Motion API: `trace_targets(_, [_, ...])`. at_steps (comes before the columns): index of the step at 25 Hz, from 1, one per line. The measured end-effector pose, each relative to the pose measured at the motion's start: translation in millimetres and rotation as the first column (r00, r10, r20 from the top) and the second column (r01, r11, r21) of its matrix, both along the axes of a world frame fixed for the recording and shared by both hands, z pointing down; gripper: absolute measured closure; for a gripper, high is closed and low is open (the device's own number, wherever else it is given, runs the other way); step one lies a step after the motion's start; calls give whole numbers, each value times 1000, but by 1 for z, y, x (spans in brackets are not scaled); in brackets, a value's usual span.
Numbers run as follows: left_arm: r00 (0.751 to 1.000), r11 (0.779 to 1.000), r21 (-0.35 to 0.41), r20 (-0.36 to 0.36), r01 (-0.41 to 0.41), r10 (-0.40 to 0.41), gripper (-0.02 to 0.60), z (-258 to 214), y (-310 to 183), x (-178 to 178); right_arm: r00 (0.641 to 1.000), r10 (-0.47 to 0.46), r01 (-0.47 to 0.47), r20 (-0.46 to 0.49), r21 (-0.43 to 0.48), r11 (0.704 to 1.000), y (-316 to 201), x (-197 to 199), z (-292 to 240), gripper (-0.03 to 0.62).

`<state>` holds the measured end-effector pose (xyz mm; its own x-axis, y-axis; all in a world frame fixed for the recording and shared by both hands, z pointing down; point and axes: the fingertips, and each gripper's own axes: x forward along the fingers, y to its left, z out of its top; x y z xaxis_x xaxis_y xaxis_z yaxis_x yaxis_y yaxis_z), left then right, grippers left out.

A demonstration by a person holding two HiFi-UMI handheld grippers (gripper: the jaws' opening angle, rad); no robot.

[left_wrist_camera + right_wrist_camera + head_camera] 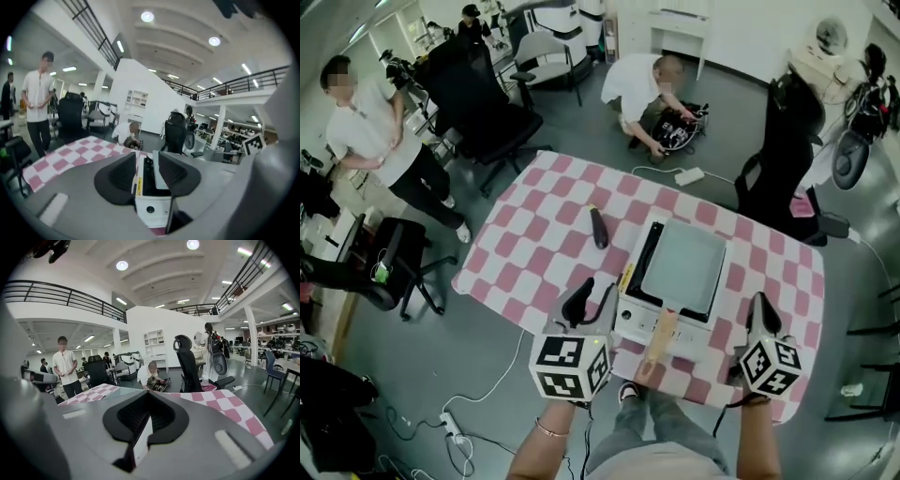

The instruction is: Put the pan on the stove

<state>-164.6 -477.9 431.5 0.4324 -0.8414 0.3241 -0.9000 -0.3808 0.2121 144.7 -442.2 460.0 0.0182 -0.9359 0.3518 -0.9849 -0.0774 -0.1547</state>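
Already the square grey pan lies flat on the stove. It looks rigid and fairly heavy, best gripped by its wooden handle, which overhangs the stove's front. Left claw parted and empty, right claw closed and empty, both beside the stove.

**Head view:** from high over the near edge of the table, facing steeply down and taking in the whole table.
**Left gripper view:** low at the table's near edge, close behind the stove, facing almost level across the table.
**Right gripper view:** low at the same edge, further right, on the same heading.
**Shared by all three:** the table and the crouching person beyond its far edge.
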Motion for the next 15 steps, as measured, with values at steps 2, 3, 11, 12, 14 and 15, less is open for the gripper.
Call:
trace_targets(2, [998,996,85,37,38,-41,467,-22,0,1,1000,0,0,-1,29,1000,0,2,-12,586])
trace_targets(3, [997,992,115,44,58,-63,501,-30,0,1,1000,0,0,-2,46,999,0,2,-19,586])
trace_targets(11, [992,978,178,28,113,-120,584,-52,-4,11,999,0,9,-47,193,981,1,9,-75,586])
trace_targets(12, [993,978,179,28,108,-115,584,-53,-4,14,998,3,9,-57,207,978,3,11,-81,586])
trace_targets(14, [994,978,180,28,101,-108,584,-53,-5,19,997,12,5,-72,232,973,7,18,-91,586])
trace_targets(15, [994,978,182,27,102,-109,584,-54,-6,20,997,19,0,-76,242,970,9,22,-94,586])
